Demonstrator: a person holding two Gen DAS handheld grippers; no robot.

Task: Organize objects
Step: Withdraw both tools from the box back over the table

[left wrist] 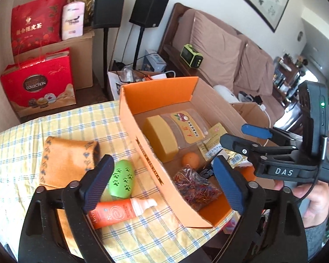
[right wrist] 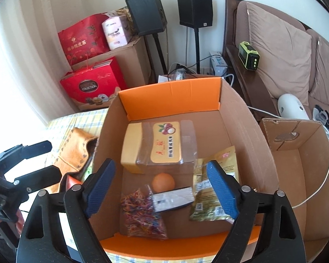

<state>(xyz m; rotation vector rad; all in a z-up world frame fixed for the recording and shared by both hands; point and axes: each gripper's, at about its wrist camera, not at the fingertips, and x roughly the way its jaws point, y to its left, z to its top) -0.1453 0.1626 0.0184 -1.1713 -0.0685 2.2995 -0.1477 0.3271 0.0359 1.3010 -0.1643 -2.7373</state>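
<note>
A corrugated cardboard box (right wrist: 236,118) with orange flaps sits on the checked-cloth counter (left wrist: 22,140), holding a smooth orange ball (right wrist: 163,182), a crinkly bag of rubber bands (right wrist: 142,213) and a yellow block (right wrist: 131,151). Beside it lie a green oval toy (left wrist: 122,178) and orange tube (left wrist: 114,211). Left gripper (left wrist: 162,186) and right gripper (right wrist: 162,188) jaws are released, empty

Both grippers are chunky black plastic, silver screws at the joints, ribbed blue pads on the fingers (right wrist: 222,188). Right gripper (left wrist: 239,135) says "DAS" in white, green LED lit, grey sleeve (left wrist: 315,239) below.
</note>
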